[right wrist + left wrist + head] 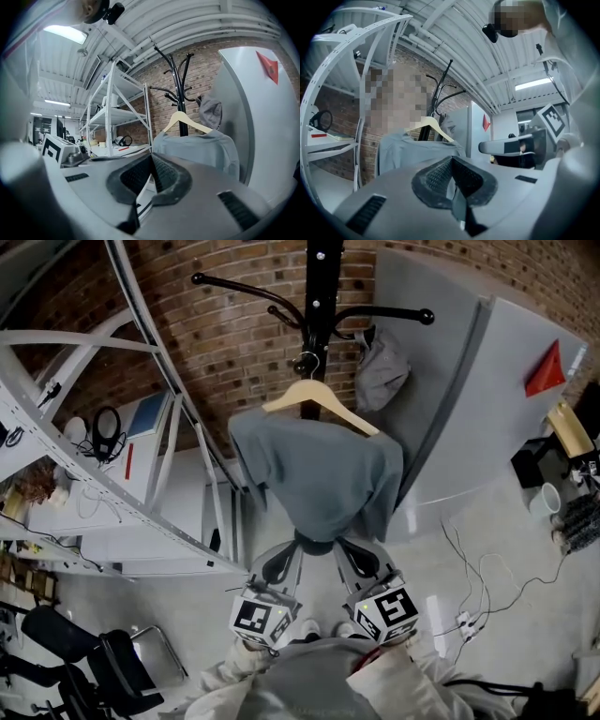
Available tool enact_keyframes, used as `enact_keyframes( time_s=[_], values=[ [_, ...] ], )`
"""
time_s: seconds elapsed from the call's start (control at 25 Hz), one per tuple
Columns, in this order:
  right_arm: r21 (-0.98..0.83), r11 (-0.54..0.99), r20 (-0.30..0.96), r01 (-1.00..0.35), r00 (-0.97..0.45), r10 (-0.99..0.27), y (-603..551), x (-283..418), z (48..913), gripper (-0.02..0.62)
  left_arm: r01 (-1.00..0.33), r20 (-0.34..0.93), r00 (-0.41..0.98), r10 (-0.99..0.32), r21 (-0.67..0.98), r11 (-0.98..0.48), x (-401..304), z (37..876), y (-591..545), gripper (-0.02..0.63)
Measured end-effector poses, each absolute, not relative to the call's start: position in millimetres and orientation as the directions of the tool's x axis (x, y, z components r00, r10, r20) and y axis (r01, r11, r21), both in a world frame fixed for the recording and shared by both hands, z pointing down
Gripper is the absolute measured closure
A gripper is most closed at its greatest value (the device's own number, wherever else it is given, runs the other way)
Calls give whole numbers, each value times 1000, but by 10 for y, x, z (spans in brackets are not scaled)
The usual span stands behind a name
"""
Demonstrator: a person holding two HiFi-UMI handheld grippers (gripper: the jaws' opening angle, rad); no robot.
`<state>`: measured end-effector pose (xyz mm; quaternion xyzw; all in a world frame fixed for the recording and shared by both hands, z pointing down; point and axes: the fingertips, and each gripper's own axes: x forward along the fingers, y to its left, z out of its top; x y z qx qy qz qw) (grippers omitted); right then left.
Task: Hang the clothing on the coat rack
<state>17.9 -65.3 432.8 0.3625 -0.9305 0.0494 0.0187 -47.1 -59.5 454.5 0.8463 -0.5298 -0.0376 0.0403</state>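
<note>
A grey garment [319, 474] hangs on a wooden hanger [314, 395], whose hook rests on the black coat rack [319, 277] in front of a brick wall. Both grippers are below the garment's hem, side by side and apart from it. My left gripper [281, 559] is shut with nothing between its pads, and my right gripper [361, 559] is likewise shut and empty. In the left gripper view the closed left gripper [451, 161] points at the garment [412, 152] and hanger [431, 126]. In the right gripper view the closed right gripper [151, 159] has the garment [197, 147] to its right.
A second grey cloth item [380, 371] hangs from a right-hand hook of the rack. White metal shelving [112, 474] stands at the left, a tall grey cabinet [469, 399] at the right. Cables [478, 587] lie on the floor; a black chair [84, 652] is at lower left.
</note>
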Motion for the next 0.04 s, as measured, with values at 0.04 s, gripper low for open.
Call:
enact_keyframes(
  time_s=[0.04],
  values=[
    [-80,734,69,-674,-738,-671,-664,224,4322,571,-897,-14,431,-902,106,-430,-424,4522,-600,598]
  ],
)
